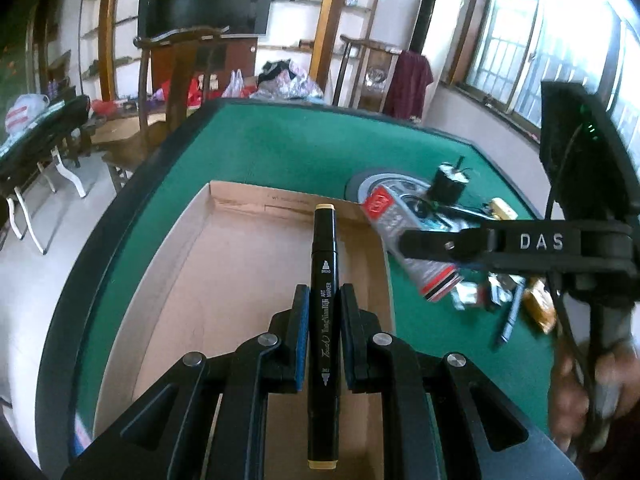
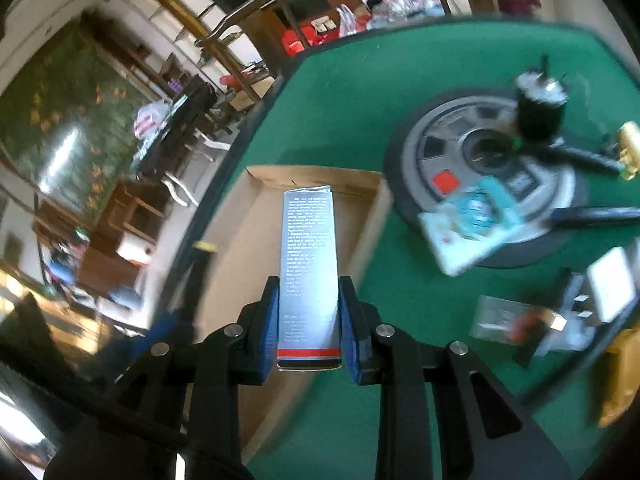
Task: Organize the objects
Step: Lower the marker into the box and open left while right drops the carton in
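Observation:
My left gripper (image 1: 324,300) is shut on a black art marker (image 1: 324,280) with tan end caps, held above an open cardboard box (image 1: 248,264) on the green table. My right gripper (image 2: 308,300) is shut on a long silver carton (image 2: 309,260) with a red stripe, held over the box's right wall (image 2: 372,216). In the left wrist view the right gripper (image 1: 420,242) reaches in from the right with the silver carton (image 1: 404,248) beside the box's right edge. The marker's tan tip (image 2: 205,246) shows blurred at the left of the right wrist view.
A grey wheel-like disc (image 2: 480,168) lies on the green table (image 2: 360,92) right of the box, with a black motor (image 2: 538,108) and a teal card (image 2: 472,224) on it. Small packets (image 2: 520,320), a pen (image 1: 512,312) and a yellow item (image 2: 618,376) lie nearby. Chairs stand beyond the table.

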The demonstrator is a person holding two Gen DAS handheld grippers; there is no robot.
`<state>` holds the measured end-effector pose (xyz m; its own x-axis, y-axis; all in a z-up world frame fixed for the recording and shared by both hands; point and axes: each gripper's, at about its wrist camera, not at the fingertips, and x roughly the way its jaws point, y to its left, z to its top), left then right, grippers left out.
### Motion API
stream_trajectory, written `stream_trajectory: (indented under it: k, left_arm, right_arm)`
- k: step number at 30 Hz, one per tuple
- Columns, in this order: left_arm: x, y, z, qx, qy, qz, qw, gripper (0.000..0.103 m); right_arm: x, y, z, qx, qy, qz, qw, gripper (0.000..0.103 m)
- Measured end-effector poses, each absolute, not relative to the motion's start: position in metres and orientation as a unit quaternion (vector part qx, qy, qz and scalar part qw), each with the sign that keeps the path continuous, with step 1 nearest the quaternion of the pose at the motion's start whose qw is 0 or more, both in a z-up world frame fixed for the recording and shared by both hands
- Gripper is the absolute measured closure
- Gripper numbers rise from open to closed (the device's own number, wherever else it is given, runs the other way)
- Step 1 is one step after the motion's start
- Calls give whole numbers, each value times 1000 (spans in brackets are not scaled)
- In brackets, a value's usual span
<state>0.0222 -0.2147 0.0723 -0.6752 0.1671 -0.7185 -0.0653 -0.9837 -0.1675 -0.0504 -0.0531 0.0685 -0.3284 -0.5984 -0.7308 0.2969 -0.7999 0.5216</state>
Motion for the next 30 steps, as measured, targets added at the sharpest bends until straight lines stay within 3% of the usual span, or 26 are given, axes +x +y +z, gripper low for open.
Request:
stream_trajectory:
  k: [7, 17, 20, 22, 25, 27, 30]
  left_arm:
    - [-37, -219, 36, -442, -85, 892, 41, 91]
    - [-52, -223, 23, -439, -100, 893, 28, 89]
    - [-51, -230, 19, -442, -117, 889, 20, 79]
    - [-50, -239, 15, -449, -146, 881, 15, 62]
    - [-45, -247, 8, -458, -176, 872, 5, 60]
    - [-40, -248, 8, -456, -183, 871, -5, 59]
    - [-28, -245, 9, -454, -182, 872, -19, 58]
  right_arm:
    - [-78, -96, 49, 519, -126, -817, 219, 78]
    - [-88, -101, 30, 542, -118, -810, 192, 78]
    - [-87, -99, 27, 541, -129, -808, 194, 78]
    - [-83, -96, 29, 534, -129, -813, 192, 78]
    - [-74, -86, 38, 514, -137, -824, 195, 73]
    - [-68, -82, 45, 497, -136, -835, 194, 65]
    - [-58, -75, 55, 479, -125, -846, 197, 64]
